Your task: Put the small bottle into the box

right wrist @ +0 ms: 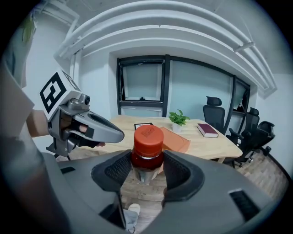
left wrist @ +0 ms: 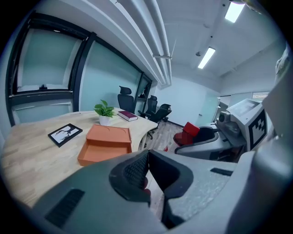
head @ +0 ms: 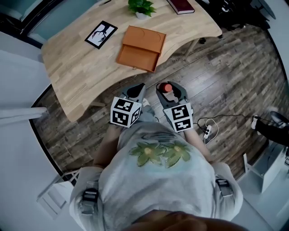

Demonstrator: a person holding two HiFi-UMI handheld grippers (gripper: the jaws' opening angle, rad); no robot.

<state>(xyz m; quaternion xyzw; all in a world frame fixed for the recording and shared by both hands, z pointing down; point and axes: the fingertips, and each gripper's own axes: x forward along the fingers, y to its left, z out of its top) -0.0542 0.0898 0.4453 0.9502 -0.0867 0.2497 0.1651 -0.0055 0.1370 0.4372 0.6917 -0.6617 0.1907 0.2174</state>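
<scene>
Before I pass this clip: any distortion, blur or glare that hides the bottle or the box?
Head view: heavy fisheye, dark corners, the table bowed, but the box sharp. Left gripper view: ceiling lights bright, no glare on the box. Right gripper view: ceiling beams curve, the small bottle crisp in the right gripper.

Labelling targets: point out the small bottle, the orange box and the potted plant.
small bottle (right wrist: pixel 148 137), right gripper view, red cap
orange box (head: pixel 137 57), head view, open tray
potted plant (head: pixel 141 6), head view, leaves
</scene>
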